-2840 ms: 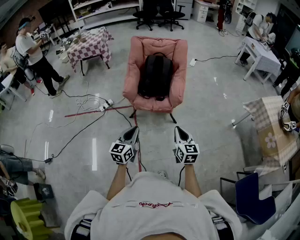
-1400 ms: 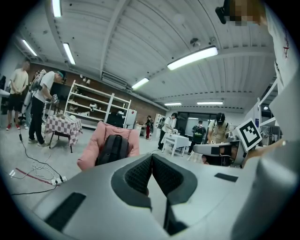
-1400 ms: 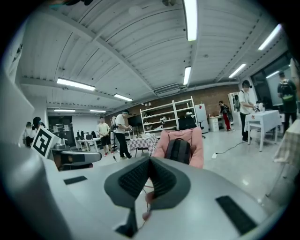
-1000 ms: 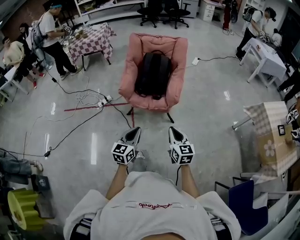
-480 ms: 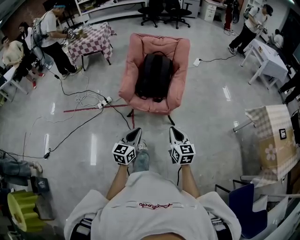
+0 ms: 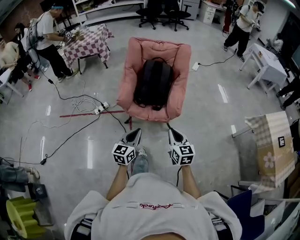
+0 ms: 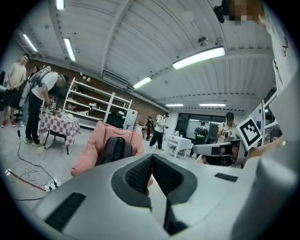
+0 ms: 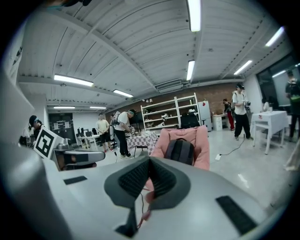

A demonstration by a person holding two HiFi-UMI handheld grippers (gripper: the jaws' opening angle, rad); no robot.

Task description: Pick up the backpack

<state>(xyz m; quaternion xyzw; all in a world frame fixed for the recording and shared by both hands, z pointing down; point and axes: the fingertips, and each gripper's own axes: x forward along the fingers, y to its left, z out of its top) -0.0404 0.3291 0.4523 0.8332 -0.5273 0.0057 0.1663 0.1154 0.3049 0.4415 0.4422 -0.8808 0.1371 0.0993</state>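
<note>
A black backpack stands upright in a pink padded chair in the middle of the floor. It also shows ahead as the dark backpack in the left gripper view and the backpack in the right gripper view. My left gripper and right gripper are held side by side in front of me, a short way short of the chair's front edge. Both are shut with nothing between the jaws. Neither touches the chair or the backpack.
Cables and a power strip lie on the floor left of the chair, with a red tape line. A checkered table with people stands at far left. White tables and a cloth-covered table stand at right; office chairs behind.
I have walked toward the chair: it and the backpack are closer and lower in the head view. Both grippers stay shut, side by side.
</note>
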